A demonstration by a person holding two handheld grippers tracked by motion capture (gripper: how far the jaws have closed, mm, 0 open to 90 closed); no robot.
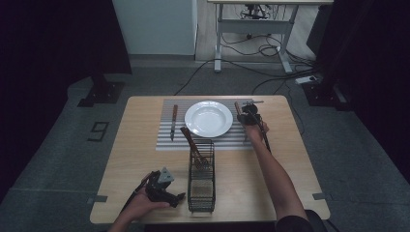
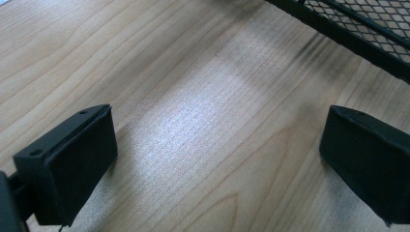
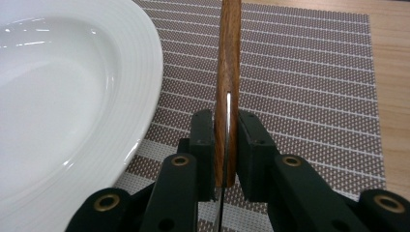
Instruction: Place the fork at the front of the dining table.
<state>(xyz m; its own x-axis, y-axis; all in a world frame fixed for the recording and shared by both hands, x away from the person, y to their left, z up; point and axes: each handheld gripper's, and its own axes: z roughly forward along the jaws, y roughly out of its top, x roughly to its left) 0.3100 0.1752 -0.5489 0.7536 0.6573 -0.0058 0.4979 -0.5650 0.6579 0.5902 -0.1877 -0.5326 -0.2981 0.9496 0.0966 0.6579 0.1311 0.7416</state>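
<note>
My right gripper (image 1: 249, 116) (image 3: 226, 126) is shut on the wooden handle (image 3: 228, 58) of a piece of cutlery, whose thin metal edge runs between the pads. It hangs just above the striped placemat (image 1: 164, 140) (image 3: 309, 87), close to the right rim of the white plate (image 1: 209, 118) (image 3: 63, 96). The handle (image 1: 237, 107) points away toward the far edge of the mat. My left gripper (image 1: 179, 197) (image 2: 217, 154) rests low on the wooden table at the front left, open, with bare wood between its pads.
A black wire basket (image 1: 200, 188) (image 2: 367, 29) stands in front of the plate, right of the left gripper, with a wooden-handled utensil (image 1: 189, 139) leaning out of it. A wooden-handled knife (image 1: 173, 122) lies on the mat left of the plate.
</note>
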